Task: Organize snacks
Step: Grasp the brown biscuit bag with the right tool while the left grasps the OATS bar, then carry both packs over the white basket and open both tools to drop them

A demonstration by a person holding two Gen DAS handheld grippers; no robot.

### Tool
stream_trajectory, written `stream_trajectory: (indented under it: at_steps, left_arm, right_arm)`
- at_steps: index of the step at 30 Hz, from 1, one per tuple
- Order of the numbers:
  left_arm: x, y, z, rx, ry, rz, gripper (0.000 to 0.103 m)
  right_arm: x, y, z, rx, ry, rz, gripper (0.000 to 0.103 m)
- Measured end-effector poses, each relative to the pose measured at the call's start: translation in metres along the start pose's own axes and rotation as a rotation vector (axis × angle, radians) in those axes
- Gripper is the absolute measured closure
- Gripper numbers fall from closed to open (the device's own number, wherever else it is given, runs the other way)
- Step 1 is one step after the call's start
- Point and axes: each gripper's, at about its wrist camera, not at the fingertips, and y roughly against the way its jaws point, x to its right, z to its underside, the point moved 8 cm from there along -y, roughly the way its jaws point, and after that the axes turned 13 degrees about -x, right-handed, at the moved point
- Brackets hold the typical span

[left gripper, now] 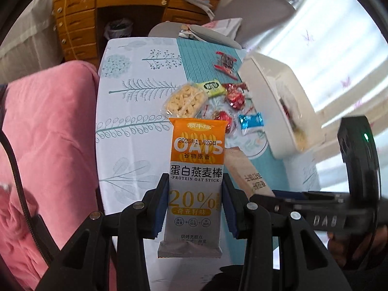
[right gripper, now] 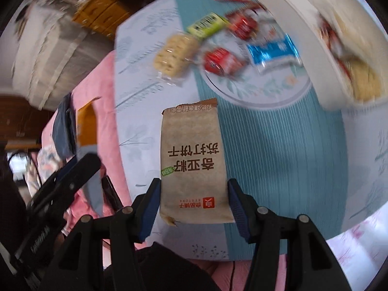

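Note:
My left gripper (left gripper: 195,184) is shut on an orange and white protein oat stick packet (left gripper: 197,169), held above the table's near edge. My right gripper (right gripper: 194,189) is shut on a brown soda cracker packet (right gripper: 192,165), which also shows in the left wrist view (left gripper: 245,172) just right of the oat stick. Loose snacks lie ahead on the table: a clear pack of pale puffed bars (left gripper: 185,101) (right gripper: 174,55), a green packet (left gripper: 212,87) (right gripper: 207,25), red wrapped candies (left gripper: 236,97) (right gripper: 222,60), a blue packet (left gripper: 251,121) (right gripper: 272,51) and a red-edged dark snack (left gripper: 225,63).
A white storage box (left gripper: 274,101) (right gripper: 303,36) holding a few snacks stands at the table's right. The table has a leaf-print cloth (left gripper: 131,126) and a teal runner (right gripper: 278,150). A pink blanket (left gripper: 48,133) lies left. A wooden desk (left gripper: 101,12) stands behind.

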Motion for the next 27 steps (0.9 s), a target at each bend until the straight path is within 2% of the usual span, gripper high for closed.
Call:
stream_trajectory:
  at_steps: [7,15,21,27]
  left_arm:
    - [0.024,0.011,-0.011,0.021,0.139,0.041,0.064]
    - [0.066,0.031,-0.021,0.152,0.276,0.065,0.064]
    - [0.11,0.038,-0.032,0.216,0.292,0.071,0.064]
    - [0.157,0.034,-0.056,0.249,0.261,0.059,0.063]
  right_arm:
    - [-0.003,0.039,0.001,0.058,0.22,0.074,0.048]
    - [0.02,0.083,-0.005,0.112,0.379,0.111,0.048]
    - [0.054,0.119,-0.013,0.147,0.433,0.11,0.048]
    - [0.084,0.141,-0.027,0.167,0.475,0.111,0.048]
